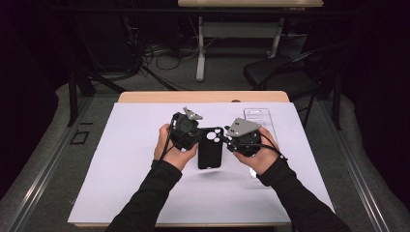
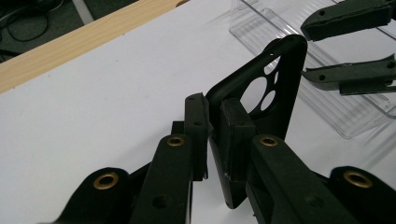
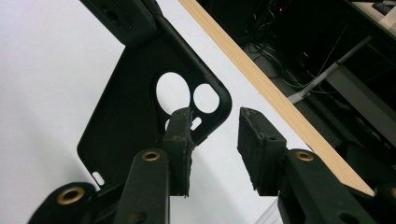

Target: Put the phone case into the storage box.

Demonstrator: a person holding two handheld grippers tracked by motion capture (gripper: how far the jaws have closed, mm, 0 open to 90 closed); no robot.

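From the high view we look forward and down over the whole counter (image 1: 145, 193), with the forearms entering at the bottom and the floor beyond. In the left gripper view we ride close behind the left tongs (image 2: 215, 126), facing across the counter toward its far wooden edge. The right gripper view sits equally close, and all three share the black phone case (image 1: 210, 147).

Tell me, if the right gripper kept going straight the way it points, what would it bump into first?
Probably the black phone case: the right gripper is open, with the case's camera-hole corner just ahead of its jaws. Depth is hard to judge.
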